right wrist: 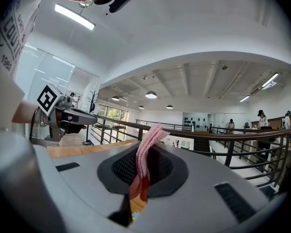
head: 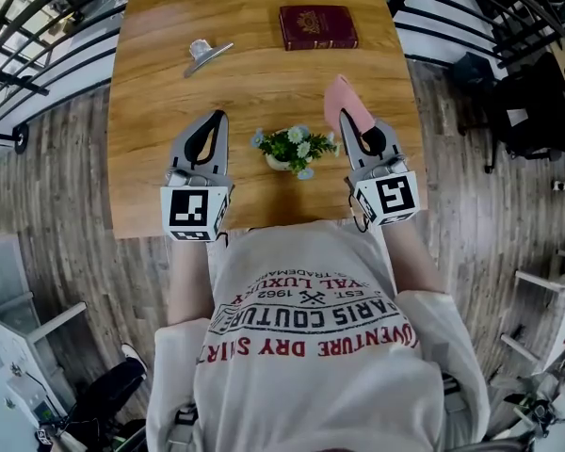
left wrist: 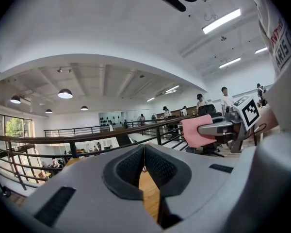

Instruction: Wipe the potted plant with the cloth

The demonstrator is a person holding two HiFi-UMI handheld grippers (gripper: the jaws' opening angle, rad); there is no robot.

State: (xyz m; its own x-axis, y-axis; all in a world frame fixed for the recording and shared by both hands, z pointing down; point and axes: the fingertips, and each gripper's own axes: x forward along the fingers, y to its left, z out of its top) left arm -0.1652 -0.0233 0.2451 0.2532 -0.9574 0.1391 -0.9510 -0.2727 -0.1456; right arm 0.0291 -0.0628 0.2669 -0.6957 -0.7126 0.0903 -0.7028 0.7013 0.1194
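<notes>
Your right claw (head: 343,121) is clamping the pink cloth (head: 345,100), its two pads pressing on the folded fabric from either side. The cloth is standing edge-on between the pads. Its long axis is running out past the tips and away from you toward the far edge of the desk (head: 264,83), and in the right gripper view its free end is rising above the jaws and tipping to the right. Your left claw (head: 216,119) is clenched on nothing, its pads meeting at the tips with only the desk's wood showing in the slit below them. You are holding both grippers roughly level and almost parallel, pointing away from your body, with the marker cubes nearest your chest and your forearms reaching over the desk's near edge. The potted plant (head: 294,147) is sitting upright in its small pale pot between the two claws, near that same edge, its leaves coming just beside the right claw and lying well apart from the left. A dark red book (head: 317,26) and a small silvery object (head: 205,55) are lying on the far half of the desk.
</notes>
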